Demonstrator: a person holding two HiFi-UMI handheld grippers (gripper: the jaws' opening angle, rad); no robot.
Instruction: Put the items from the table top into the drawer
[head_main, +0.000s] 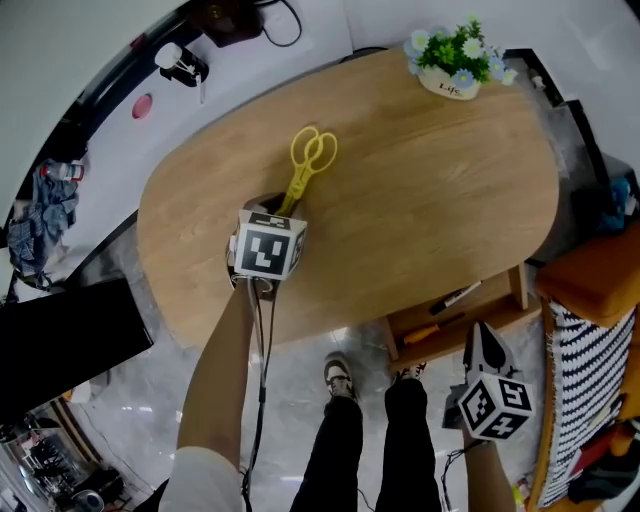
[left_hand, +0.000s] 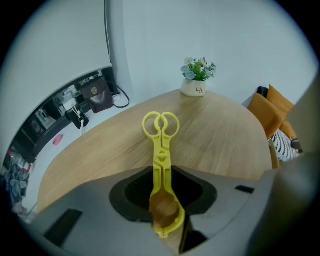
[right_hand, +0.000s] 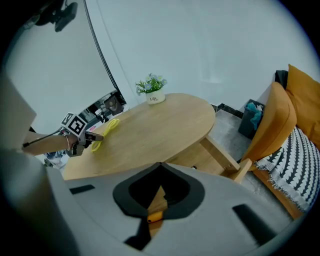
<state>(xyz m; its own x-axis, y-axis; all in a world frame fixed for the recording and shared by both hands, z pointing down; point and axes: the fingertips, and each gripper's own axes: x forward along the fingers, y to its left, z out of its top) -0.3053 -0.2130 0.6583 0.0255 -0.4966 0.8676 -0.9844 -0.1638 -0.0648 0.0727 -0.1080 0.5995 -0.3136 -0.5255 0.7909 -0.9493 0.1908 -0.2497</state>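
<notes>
1. This is looking like a living room in a home, or a room dressed as one: a low oval wooden tabletop (head_main: 430, 190) is standing on a glossy, marble-patterned floor (head_main: 130, 400).
2. A small white pot of flowers (head_main: 455, 62) is sitting as decoration at the tabletop's far edge.
3. Beside the tabletop's right end, an orange cushion (head_main: 590, 275) is resting above black-and-white striped fabric (head_main: 585, 375).
4. A drawer (head_main: 455, 312) is standing open under the tabletop's near edge.
5. Plain pale walls (right_hand: 210, 45) are closing the room in, while a dark bag (left_hand: 97, 95) and a black cable (head_main: 285, 20) are lying along the wall beyond the far edge.
</notes>
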